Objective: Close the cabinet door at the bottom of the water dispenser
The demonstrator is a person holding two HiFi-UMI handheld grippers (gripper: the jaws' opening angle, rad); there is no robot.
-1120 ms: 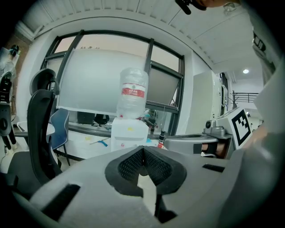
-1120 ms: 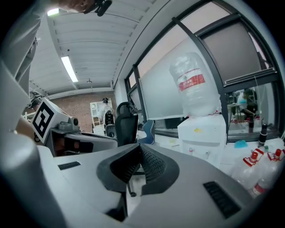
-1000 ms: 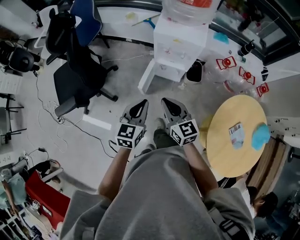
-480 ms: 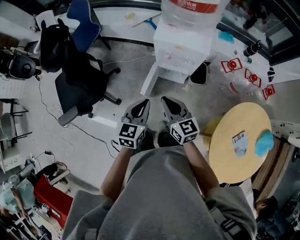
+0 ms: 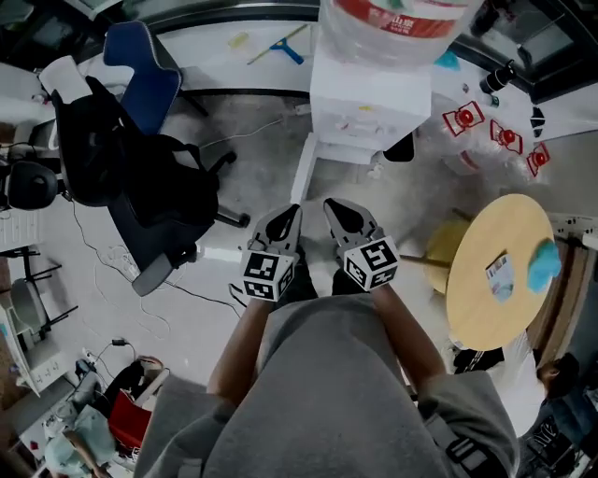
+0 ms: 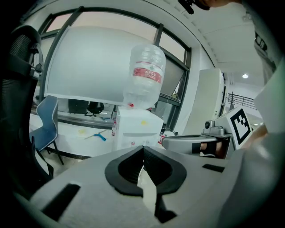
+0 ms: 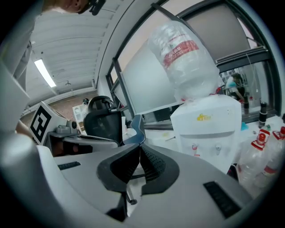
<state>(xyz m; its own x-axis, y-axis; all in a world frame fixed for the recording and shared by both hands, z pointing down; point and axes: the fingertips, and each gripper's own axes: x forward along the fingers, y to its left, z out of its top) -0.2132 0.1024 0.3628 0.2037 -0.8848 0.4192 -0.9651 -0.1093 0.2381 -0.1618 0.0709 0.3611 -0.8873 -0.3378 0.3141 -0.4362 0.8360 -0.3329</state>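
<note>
The white water dispenser (image 5: 369, 103) stands ahead of me with a large clear bottle (image 5: 402, 23) upside down on top. Its bottom cabinet door (image 5: 305, 168) stands open, swung out toward me on the dispenser's left side. My left gripper (image 5: 285, 217) and right gripper (image 5: 338, 210) are held side by side in front of my body, a short way back from the door, both shut and holding nothing. The left gripper view has the dispenser (image 6: 133, 129) beyond its shut tips (image 6: 143, 148). In the right gripper view the dispenser (image 7: 207, 129) stands right of its shut tips (image 7: 140, 146).
A black office chair (image 5: 140, 187) and a blue chair (image 5: 140, 70) stand to the left. A round wooden table (image 5: 500, 271) is at the right, with several empty bottles (image 5: 486, 131) on the floor behind it. Cables (image 5: 121, 271) trail over the floor at left.
I have moved closer to the dispenser; it and the open door sit nearer the grippers in the head view. Both grippers stay shut, side by side.
</note>
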